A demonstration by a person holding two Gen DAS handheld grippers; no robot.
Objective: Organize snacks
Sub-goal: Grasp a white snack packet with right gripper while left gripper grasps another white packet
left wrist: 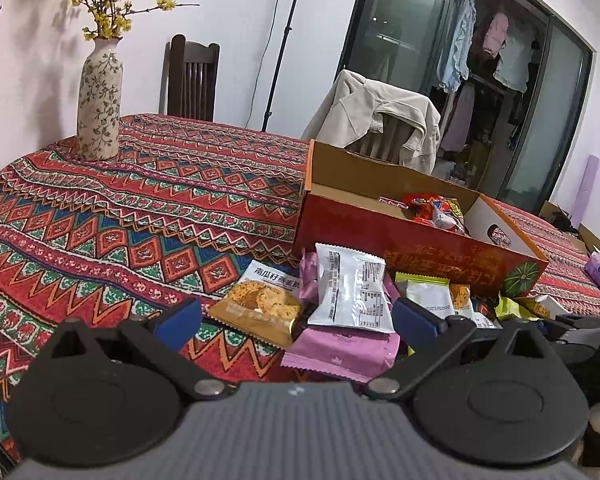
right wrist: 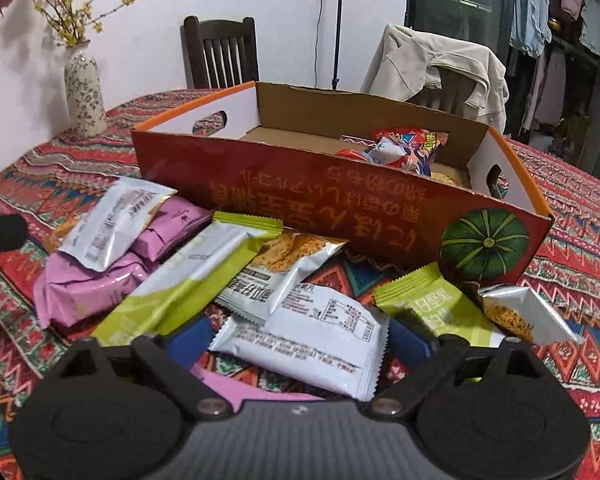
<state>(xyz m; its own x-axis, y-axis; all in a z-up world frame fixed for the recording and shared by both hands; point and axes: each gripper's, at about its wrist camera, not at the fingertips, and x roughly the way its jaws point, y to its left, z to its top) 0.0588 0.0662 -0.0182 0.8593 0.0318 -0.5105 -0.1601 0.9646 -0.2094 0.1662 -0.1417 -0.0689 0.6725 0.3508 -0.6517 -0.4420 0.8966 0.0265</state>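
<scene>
At the bottom of the frame the left gripper (left wrist: 296,320) stands with its blue fingers spread wide, nothing between them. Just beyond, at centre, lies a snack pile: a white packet (left wrist: 350,294) atop pink packets (left wrist: 342,350), a gold packet (left wrist: 260,308) to its left. The red box (left wrist: 412,244) behind holds red snacks (left wrist: 436,206). A vase (left wrist: 99,100) stands upper left.

**What we are not seeing clearly**

We are losing the far contents of the red box (right wrist: 340,196) behind its near wall; only the tops of the red wrappers (right wrist: 410,146) are showing. The pink packet (right wrist: 236,390) at lower centre is hiding under the white packet (right wrist: 312,340). At the far left, a dark object (right wrist: 0,234) is running off-frame, unidentifiable.
</scene>
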